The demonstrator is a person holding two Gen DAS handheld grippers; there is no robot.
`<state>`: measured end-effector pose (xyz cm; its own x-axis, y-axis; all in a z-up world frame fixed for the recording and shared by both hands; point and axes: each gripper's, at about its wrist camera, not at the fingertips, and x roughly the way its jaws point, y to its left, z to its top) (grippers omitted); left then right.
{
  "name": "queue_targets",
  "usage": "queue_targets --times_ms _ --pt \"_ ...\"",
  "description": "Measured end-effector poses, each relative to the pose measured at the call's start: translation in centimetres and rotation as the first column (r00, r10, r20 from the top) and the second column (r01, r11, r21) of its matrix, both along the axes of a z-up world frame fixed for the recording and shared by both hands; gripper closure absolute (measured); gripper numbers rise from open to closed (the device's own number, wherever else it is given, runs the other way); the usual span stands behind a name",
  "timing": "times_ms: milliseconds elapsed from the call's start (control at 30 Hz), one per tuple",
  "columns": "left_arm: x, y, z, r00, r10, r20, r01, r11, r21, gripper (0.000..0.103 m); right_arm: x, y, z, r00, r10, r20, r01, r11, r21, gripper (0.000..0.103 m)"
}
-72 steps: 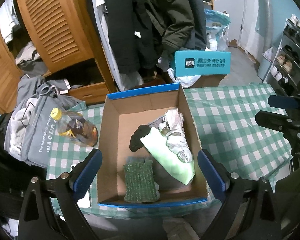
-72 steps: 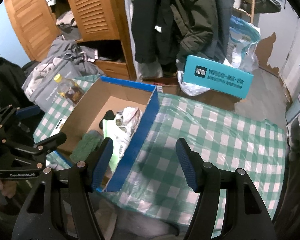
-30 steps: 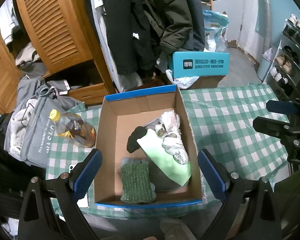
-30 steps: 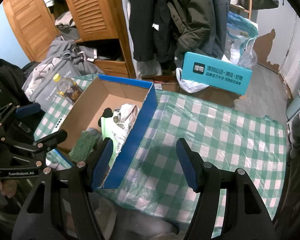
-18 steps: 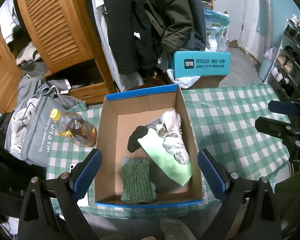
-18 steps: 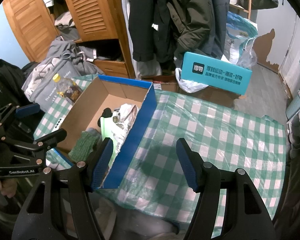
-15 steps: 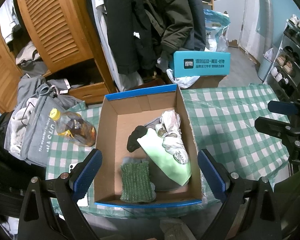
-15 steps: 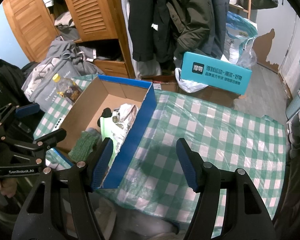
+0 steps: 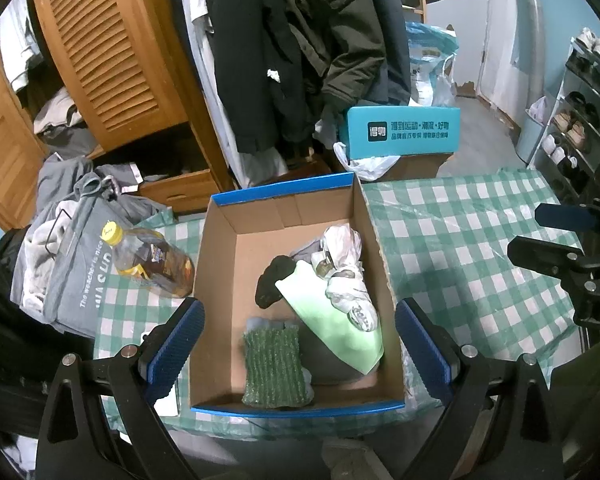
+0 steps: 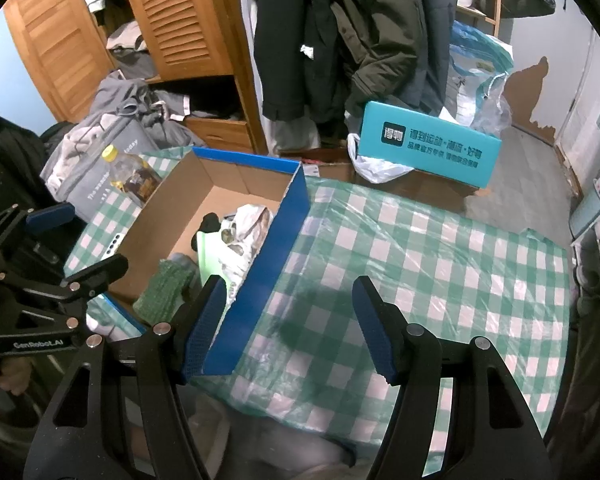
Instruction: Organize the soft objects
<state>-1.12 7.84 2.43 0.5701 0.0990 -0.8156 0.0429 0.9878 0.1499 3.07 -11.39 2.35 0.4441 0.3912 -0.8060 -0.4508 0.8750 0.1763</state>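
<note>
A cardboard box [image 9: 220, 264] with blue rims [image 10: 260, 280] sits on the green checked tablecloth [image 9: 460, 248]. Inside lie a green knitted piece [image 9: 274, 366], a pale green cloth [image 9: 332, 320], a black soft item [image 9: 274, 278], grey fabric and a crumpled white printed item [image 9: 346, 276]. My left gripper [image 9: 296, 344] hovers above the box's near end, open, holding nothing. My right gripper [image 10: 288, 324] hangs open over the cloth just right of the box's blue side wall, nothing between its fingers.
A yellow-capped bottle [image 9: 148, 256] lies left of the box beside a grey bag and clothes [image 9: 68, 256]. A teal carton [image 9: 400, 132] stands beyond the table. Coats hang behind; a wooden wardrobe [image 9: 100, 52] is back left, shoe shelves [image 9: 580, 120] at right.
</note>
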Motion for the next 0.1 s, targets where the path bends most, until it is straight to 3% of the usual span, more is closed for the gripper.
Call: queue_targets --times_ms 100 --pt "0.0 0.0 -0.01 1.0 0.001 -0.002 -0.001 1.0 -0.002 0.006 0.0 -0.02 0.01 1.0 0.0 0.0 0.0 1.0 0.001 0.038"
